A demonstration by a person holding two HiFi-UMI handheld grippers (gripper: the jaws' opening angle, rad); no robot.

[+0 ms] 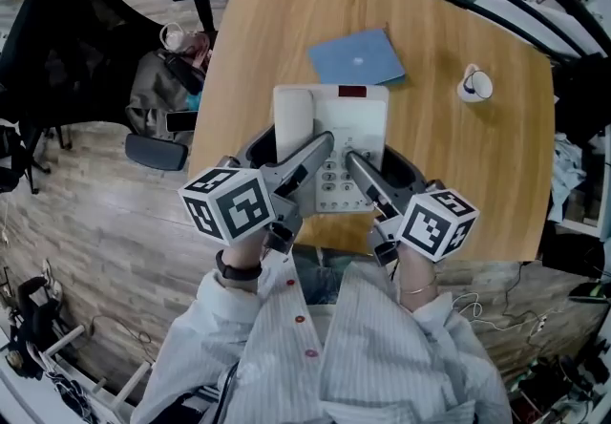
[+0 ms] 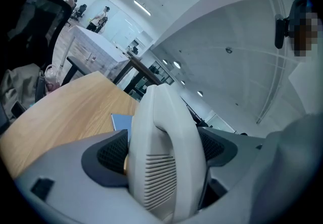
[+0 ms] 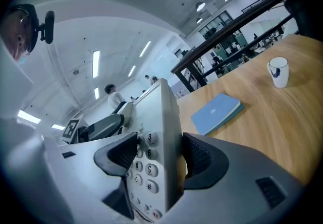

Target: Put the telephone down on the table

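A white desk telephone [image 1: 334,126] with its handset [image 1: 293,116] on the left of the cradle is over the near part of the wooden table [image 1: 458,174]. Whether it touches the top I cannot tell. My left gripper [image 1: 291,147] is shut on the handset side; in the left gripper view the handset [image 2: 161,117] fills the gap between the dark pads [image 2: 108,155] of that gripper [image 2: 162,151]. My right gripper [image 1: 377,166] is shut on the keypad side, and in the right gripper view its jaws [image 3: 161,156] clamp the telephone body [image 3: 161,112] beside the number keys.
A blue notebook [image 1: 356,57] lies just beyond the telephone, and a white mug [image 1: 474,84] stands at the back right. Left of the table are a black office chair [image 1: 57,40] and a bag [image 1: 158,88] on the floor. The table's near edge is close under my hands.
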